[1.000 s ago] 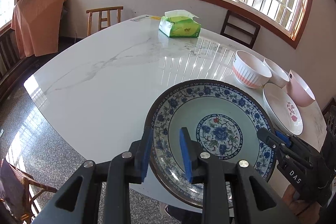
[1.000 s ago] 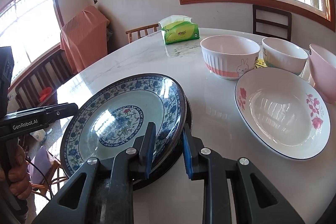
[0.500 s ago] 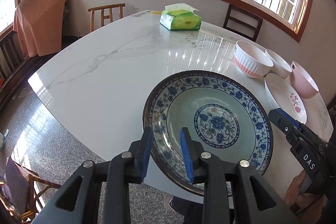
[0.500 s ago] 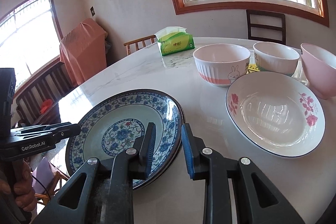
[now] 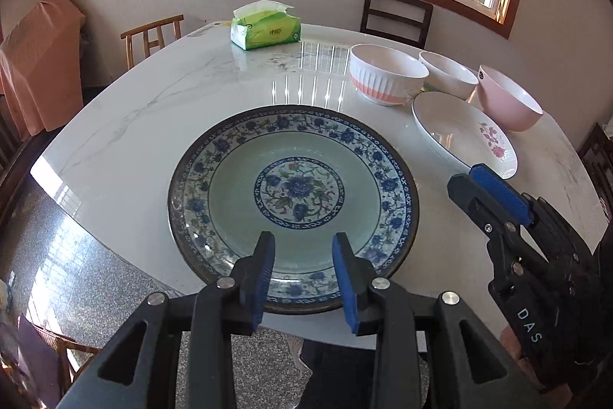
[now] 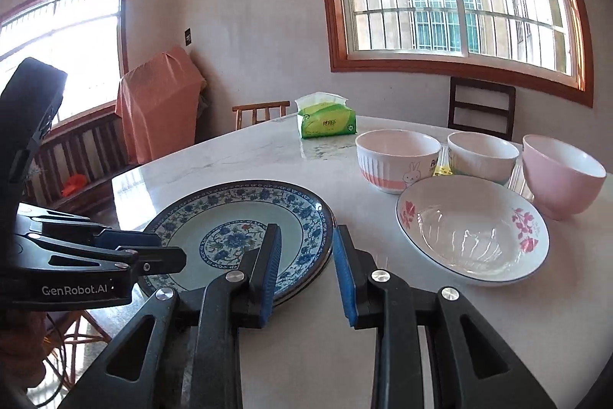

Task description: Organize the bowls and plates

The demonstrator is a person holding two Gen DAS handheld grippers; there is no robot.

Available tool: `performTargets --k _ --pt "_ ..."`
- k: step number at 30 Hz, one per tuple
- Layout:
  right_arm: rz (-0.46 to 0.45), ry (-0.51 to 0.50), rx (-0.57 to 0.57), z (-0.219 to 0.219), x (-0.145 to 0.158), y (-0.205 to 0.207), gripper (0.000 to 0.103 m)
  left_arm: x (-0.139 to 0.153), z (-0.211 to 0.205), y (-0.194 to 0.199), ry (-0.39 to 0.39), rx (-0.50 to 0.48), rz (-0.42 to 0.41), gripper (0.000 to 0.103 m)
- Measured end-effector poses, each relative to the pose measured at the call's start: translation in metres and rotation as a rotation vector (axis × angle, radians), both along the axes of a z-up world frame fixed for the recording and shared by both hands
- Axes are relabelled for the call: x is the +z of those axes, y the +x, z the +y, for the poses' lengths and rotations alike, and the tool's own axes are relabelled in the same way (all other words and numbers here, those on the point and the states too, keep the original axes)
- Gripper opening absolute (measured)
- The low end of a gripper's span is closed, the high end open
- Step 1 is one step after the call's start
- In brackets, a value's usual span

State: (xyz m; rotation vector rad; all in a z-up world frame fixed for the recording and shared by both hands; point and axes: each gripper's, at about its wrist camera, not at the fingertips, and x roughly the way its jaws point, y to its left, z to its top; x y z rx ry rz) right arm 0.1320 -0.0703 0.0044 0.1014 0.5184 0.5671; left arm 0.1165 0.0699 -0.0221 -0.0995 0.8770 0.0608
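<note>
Where it lies flat on the marble table, a blue-flowered, dark-rimmed plate; both grippers' fingers spread, empty.

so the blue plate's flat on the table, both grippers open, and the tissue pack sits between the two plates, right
Not quite. The tissue pack sits at the table's far edge, beyond the bowls, as the left wrist view shows. The blue plate does lie flat, with both grippers open.
</note>
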Motion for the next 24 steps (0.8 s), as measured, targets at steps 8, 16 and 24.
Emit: performTargets --k 8,16,24 --pt "0.145 0.113 -0.247 -0.120 -0.006 0.001 0.042 0.001 -0.039 0.030 -0.065 -0.111 0.046 0.034" --pt "0.248 0.166 -0.328 -0.182 -0.019 0.063 0.042 0.006 -0.067 0.094 -0.197 -0.155 0.073 0.034" --pt "0.359 0.197 -0.260 -0.181 -0.039 0.121 0.042 -0.018 -0.068 0.164 -0.328 -0.131 0.189 0.035"
